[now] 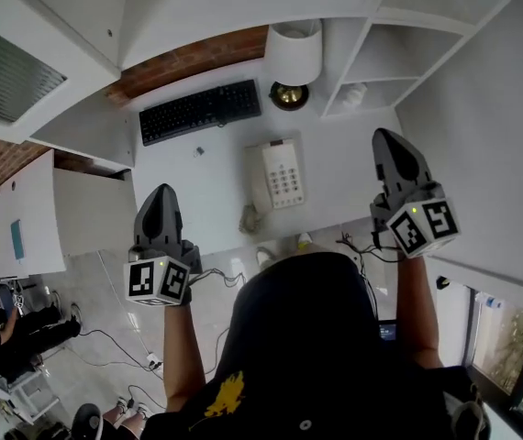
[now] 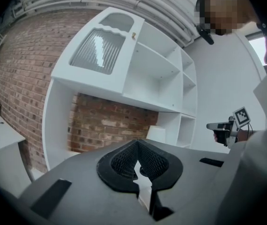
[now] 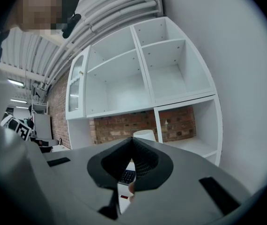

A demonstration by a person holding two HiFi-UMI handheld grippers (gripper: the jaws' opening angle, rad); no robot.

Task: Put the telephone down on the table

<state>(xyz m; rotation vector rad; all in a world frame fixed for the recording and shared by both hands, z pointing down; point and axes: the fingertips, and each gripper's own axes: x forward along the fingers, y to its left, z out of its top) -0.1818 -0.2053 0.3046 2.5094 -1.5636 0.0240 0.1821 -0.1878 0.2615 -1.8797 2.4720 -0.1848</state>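
The white telephone (image 1: 277, 175) lies flat on the white table (image 1: 206, 168), handset on its cradle at its left side and the coiled cord trailing toward the near edge. My left gripper (image 1: 160, 193) hovers at the table's near left edge, left of the telephone, shut and holding nothing. My right gripper (image 1: 383, 138) is to the right of the telephone, also shut and empty. In the left gripper view the jaws (image 2: 138, 167) meet with nothing between them. In the right gripper view the gripper (image 3: 131, 167) is closed too, and a bit of keyboard (image 3: 127, 176) shows past it.
A black keyboard (image 1: 199, 110) lies at the back left of the table, and a white lamp (image 1: 293, 55) stands behind the telephone. White shelves (image 1: 408, 53) rise at the back right. A low white cabinet (image 1: 23, 214) stands to the left. Cables (image 1: 220, 278) run over the floor below.
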